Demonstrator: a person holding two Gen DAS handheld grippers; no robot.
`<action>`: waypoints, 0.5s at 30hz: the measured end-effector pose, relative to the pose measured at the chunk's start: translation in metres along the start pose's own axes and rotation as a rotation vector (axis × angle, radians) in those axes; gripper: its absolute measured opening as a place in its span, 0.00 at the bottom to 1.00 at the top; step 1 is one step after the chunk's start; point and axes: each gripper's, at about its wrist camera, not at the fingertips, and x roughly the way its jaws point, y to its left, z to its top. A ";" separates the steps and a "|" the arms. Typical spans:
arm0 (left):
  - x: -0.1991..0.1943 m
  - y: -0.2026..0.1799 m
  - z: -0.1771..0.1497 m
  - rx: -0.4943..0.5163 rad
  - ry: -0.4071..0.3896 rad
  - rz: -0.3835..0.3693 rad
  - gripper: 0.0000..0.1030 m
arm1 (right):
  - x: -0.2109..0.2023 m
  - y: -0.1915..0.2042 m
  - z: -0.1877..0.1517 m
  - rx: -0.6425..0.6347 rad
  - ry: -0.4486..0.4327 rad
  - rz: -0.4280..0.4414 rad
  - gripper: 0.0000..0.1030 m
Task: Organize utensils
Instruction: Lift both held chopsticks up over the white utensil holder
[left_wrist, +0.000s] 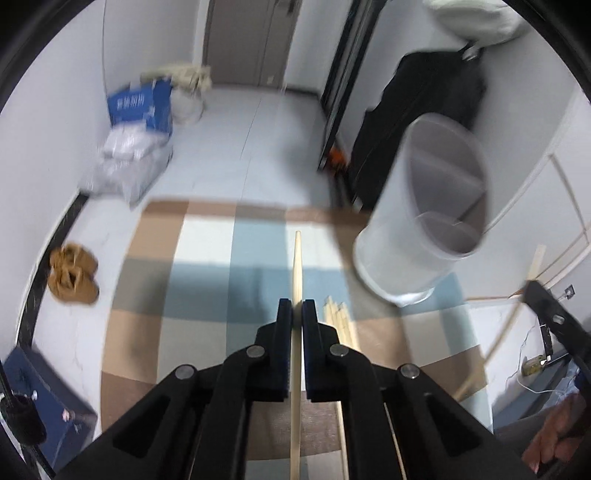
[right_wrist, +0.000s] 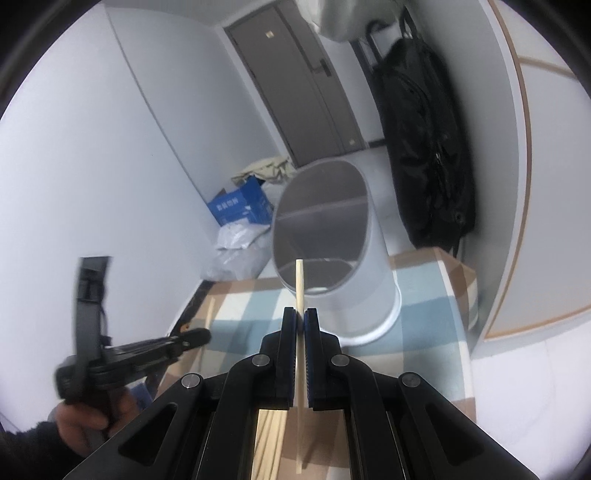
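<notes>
I judge the task is in its first part: the white holder (right_wrist: 334, 254) on the checked cloth (left_wrist: 207, 258) looks empty inside, and several chopsticks (left_wrist: 338, 321) lie loose on the cloth beside my left gripper (left_wrist: 296, 314). My left gripper is clenched on one chopstick (left_wrist: 297, 266), low over the cloth. My right gripper (right_wrist: 300, 321) grasps another chopstick (right_wrist: 300, 280), its tip aimed at the holder's mouth, near the rim.

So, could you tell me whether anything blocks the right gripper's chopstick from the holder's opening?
Nothing visible does. The right gripper holds its chopstick pointing at the white holder's open mouth, with only air between.
</notes>
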 end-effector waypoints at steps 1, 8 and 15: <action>-0.006 -0.006 -0.002 0.011 -0.027 -0.005 0.01 | -0.001 0.002 0.000 -0.008 -0.009 0.001 0.03; -0.024 -0.032 -0.001 0.073 -0.179 -0.105 0.01 | -0.009 0.019 -0.002 -0.067 -0.070 0.012 0.03; -0.035 -0.051 0.007 0.092 -0.260 -0.142 0.01 | -0.014 0.027 0.000 -0.070 -0.101 0.023 0.03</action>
